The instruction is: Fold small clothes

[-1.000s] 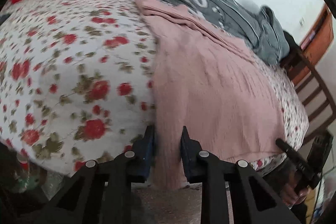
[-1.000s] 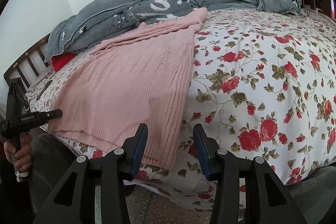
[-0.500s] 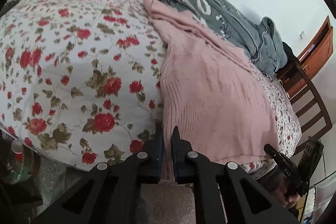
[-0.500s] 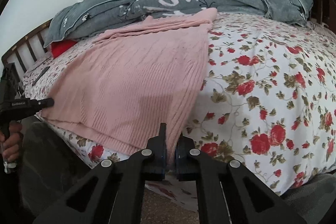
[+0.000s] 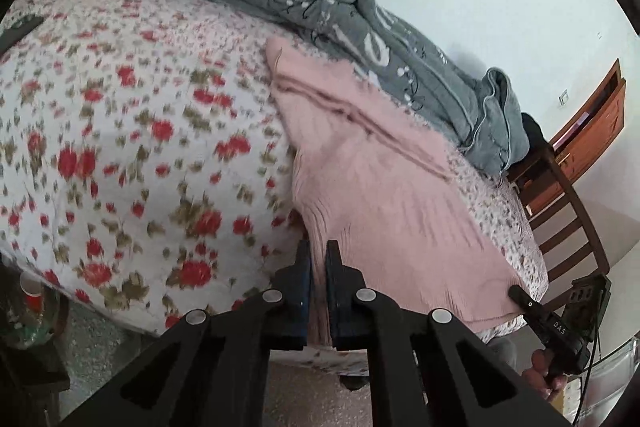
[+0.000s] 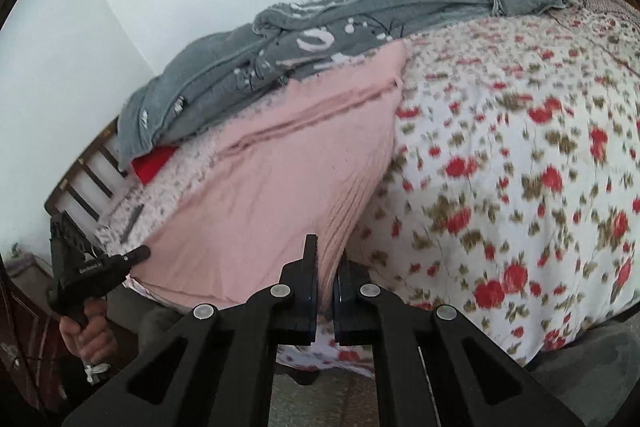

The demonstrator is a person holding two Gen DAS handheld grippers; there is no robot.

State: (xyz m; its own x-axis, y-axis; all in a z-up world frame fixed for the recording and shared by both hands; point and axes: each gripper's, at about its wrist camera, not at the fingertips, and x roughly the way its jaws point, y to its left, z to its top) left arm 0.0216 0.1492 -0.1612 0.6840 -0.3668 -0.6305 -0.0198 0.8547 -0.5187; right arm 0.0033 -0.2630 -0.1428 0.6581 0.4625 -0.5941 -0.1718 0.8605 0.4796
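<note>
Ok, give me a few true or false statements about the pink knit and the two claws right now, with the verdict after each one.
1. The left claw is shut on the pink knit. True.
2. The right claw hangs open above the knit. False: it is also shut on the knit's near edge.
3. The knit lies on a plain blue sheet. False: it lies on a white bedspread with red flowers.
4. A grey blanket lies bunched along the far side of the bed by the wall. True.
5. The knit is already folded into a small square. False: it lies spread out.
</note>
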